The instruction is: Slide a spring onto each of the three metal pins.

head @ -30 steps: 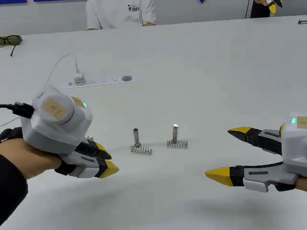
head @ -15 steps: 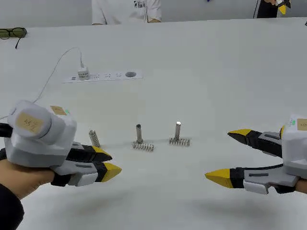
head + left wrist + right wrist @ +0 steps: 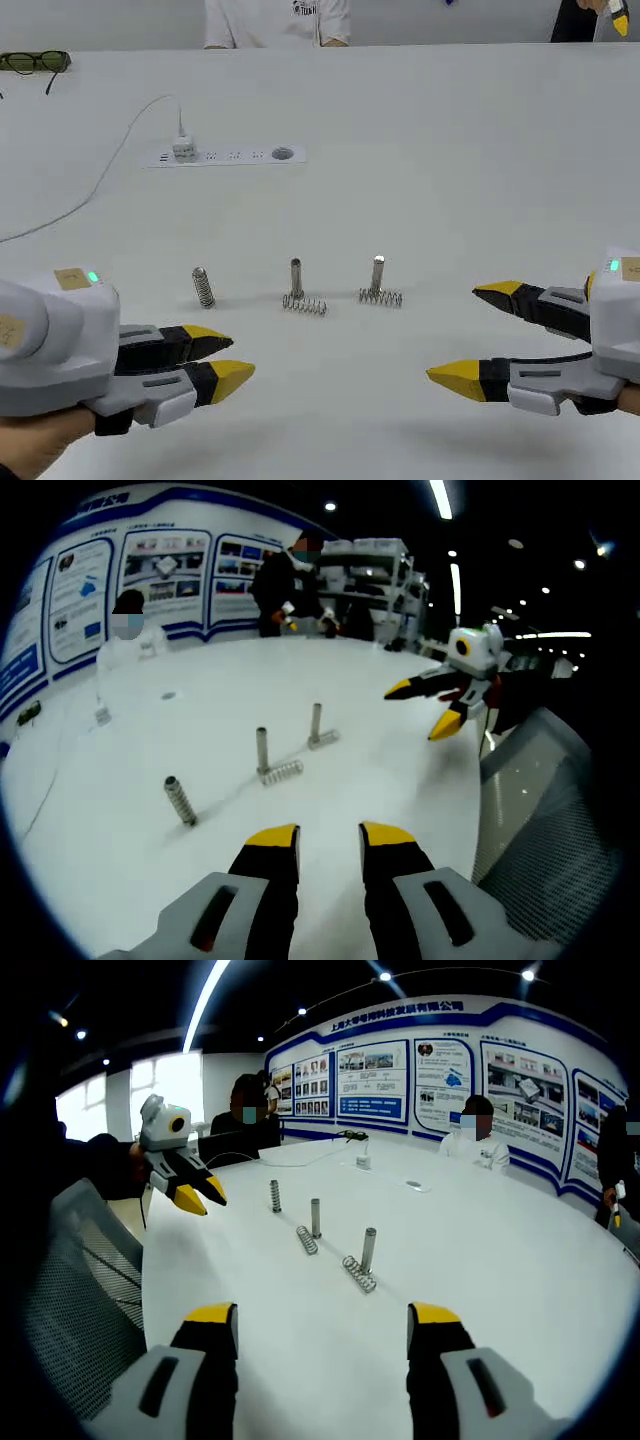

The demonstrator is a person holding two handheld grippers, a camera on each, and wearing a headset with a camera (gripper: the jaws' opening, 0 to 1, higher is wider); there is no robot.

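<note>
Three metal pins stand in a row on the white table (image 3: pixel 420 160). A spring sits upright around the left pin (image 3: pixel 203 288) (image 3: pixel 180 800) (image 3: pixel 274 1196). The middle pin (image 3: pixel 296 278) (image 3: pixel 262 750) (image 3: pixel 315 1217) is bare, and a spring (image 3: pixel 304 305) (image 3: pixel 283 771) (image 3: pixel 306 1239) lies at its foot. At the base of the bare right pin (image 3: pixel 378 272) (image 3: pixel 316 722) (image 3: pixel 368 1249) lies another spring (image 3: pixel 381 296) (image 3: pixel 325 740) (image 3: pixel 357 1273). My left gripper (image 3: pixel 228 357) (image 3: pixel 330 835) (image 3: pixel 200 1202) hovers near the front left, narrowly open and empty. My right gripper (image 3: pixel 468 333) (image 3: pixel 323 1315) (image 3: pixel 418 712) hangs wide open at the right, empty.
A white power strip (image 3: pixel 225 156) with a plug and cable lies behind the pins. Dark glasses (image 3: pixel 35 62) rest at the far left. A person in a white shirt (image 3: pixel 277 20) sits at the far edge.
My left gripper has drawn back from the left pin toward the near edge and its jaws have parted, leaving the spring on that pin. The right gripper has hardly moved.
</note>
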